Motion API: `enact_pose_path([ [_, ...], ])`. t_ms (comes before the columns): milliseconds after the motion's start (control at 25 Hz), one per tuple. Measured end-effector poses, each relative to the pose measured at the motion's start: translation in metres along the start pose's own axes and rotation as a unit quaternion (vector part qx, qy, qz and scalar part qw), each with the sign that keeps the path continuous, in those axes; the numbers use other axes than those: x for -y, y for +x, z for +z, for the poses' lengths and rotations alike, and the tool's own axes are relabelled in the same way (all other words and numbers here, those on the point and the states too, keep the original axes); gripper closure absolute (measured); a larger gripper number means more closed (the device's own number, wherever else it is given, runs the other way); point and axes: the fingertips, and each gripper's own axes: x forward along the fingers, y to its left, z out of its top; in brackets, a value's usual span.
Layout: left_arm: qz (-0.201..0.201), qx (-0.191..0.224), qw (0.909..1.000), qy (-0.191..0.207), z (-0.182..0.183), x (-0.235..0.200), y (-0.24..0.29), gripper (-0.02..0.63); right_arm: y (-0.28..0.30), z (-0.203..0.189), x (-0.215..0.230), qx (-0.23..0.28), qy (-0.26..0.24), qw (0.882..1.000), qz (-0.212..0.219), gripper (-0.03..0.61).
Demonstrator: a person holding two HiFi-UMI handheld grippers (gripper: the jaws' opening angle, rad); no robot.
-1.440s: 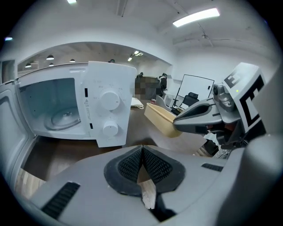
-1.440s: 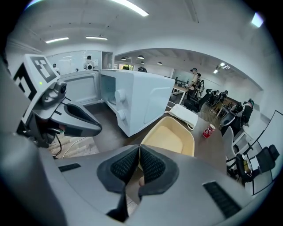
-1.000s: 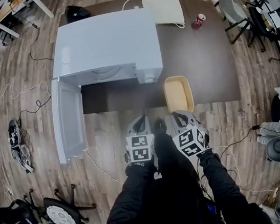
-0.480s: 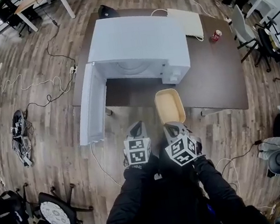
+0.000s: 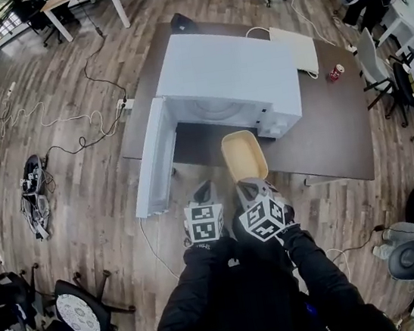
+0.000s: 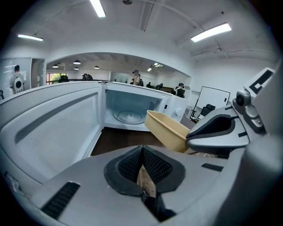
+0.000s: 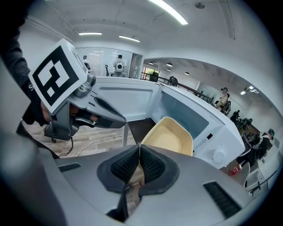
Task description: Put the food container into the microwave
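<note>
Low in the head view, just above the person's dark sleeves (image 5: 210, 298), the two grippers sit side by side. The left gripper (image 6: 142, 150) has its ribbed pads pressed together with nothing between them. The right gripper (image 7: 139, 150) is clamped on the near rim of the food container (image 5: 244, 156), which juts up the frame from it, empty and tilted, carried above the dark table (image 5: 325, 133). A second ago the container hung to the right of the control panel (image 5: 271, 123); now it has slid left and sits at centre frame, before the right half of the open cavity (image 5: 211, 110). Beyond it the microwave (image 5: 228, 74) stands with its door (image 5: 151, 161) swung wide at centre left and its glass turntable (image 6: 128, 116) bare. The carry looks nearly lined up with the opening; pushing in and letting go remain, as I judge it
</note>
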Motion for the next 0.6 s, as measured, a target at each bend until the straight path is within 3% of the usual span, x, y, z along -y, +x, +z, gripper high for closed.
enact_pose_path([
  [600,0.052,-0.024,0.9978,-0.032,0.058,-0.067,0.092,0.581,0.123,0.048,0.092,0.0,-0.05,0.998,0.047,0.548],
])
